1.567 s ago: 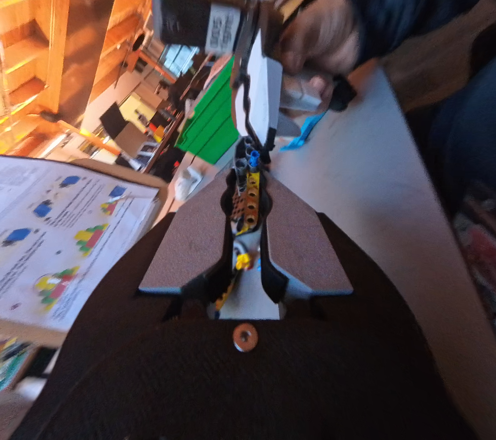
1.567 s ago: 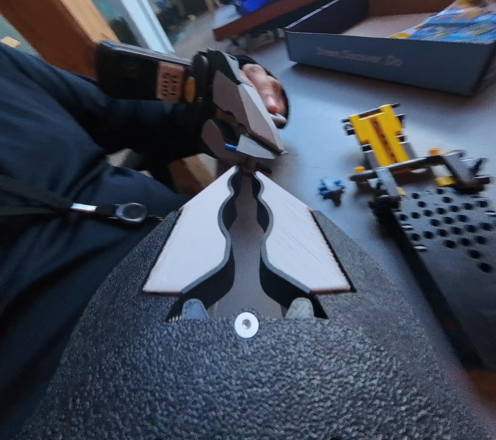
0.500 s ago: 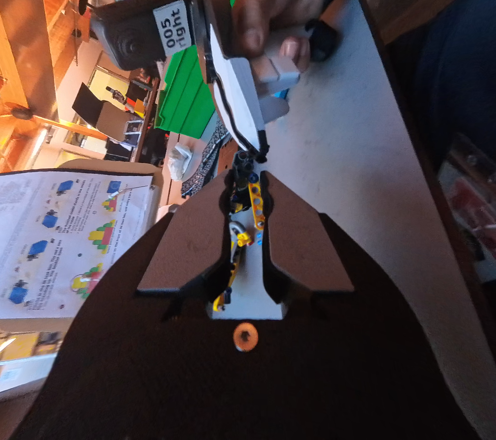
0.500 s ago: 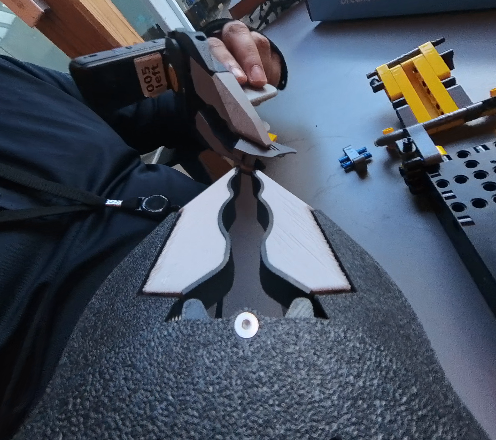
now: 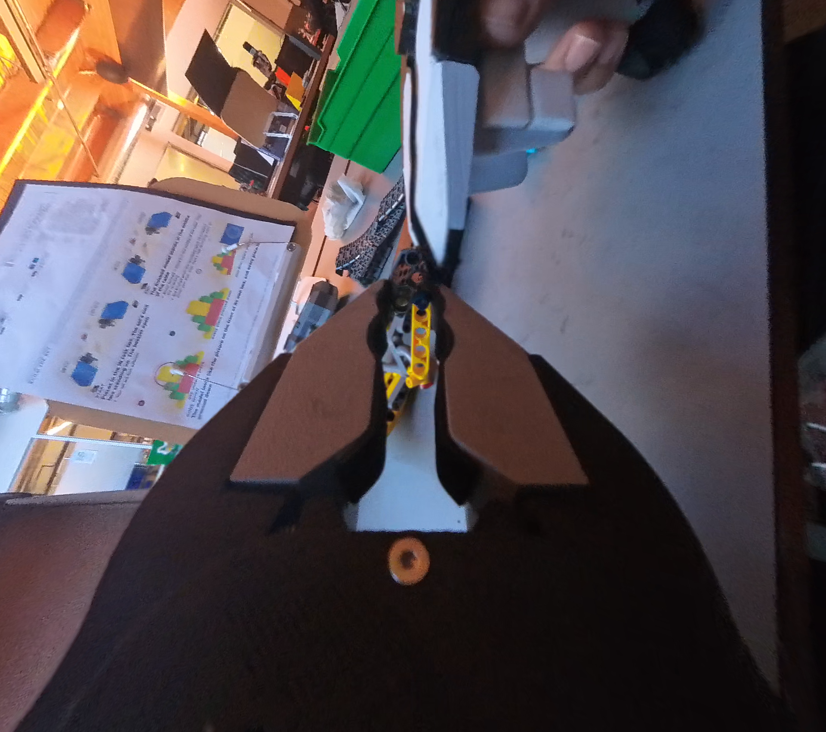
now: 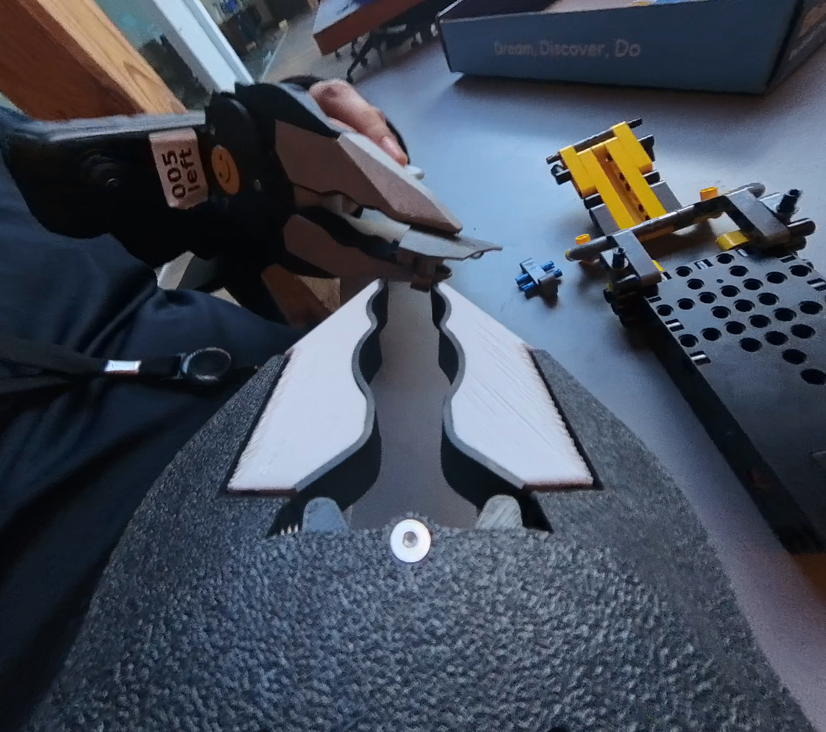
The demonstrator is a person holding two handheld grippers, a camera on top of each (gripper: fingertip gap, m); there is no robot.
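Note:
My left gripper (image 5: pixel 409 301) is shut on a small brick assembly (image 5: pixel 420 344) with a yellow holed beam and grey parts, held above the grey table (image 5: pixel 625 308). It also shows in the right wrist view (image 6: pixel 442 248), with a flat grey part (image 6: pixel 469 250) sticking out of its jaws. My right gripper (image 6: pixel 409 286) meets the front end of that assembly tip to tip. Its jaws stand a narrow gap apart. A small dark piece (image 6: pixel 424 275) on the assembly sits just beyond its right fingertip, and nothing spans the gap. In the left wrist view the right gripper (image 5: pixel 440 259) comes in edge-on from above.
A yellow and grey brick build (image 6: pixel 625 183), a black perforated plate (image 6: pixel 737 330) and a small blue and grey connector (image 6: pixel 538 275) lie on the table to the right. A blue cardboard box (image 6: pixel 625 44) stands behind. A picture instruction sheet (image 5: pixel 134 299) and green bin (image 5: pixel 362 85) are at left. My left and right fingertips are right by each other. About 11 centimeters separates my left fingertips from the black perforated plate (image 6: pixel 737 330).
The two grippers have drawn closer and stayed tip to tip. The left gripper has tilted with its assembly. The right gripper's jaws have parted slightly.

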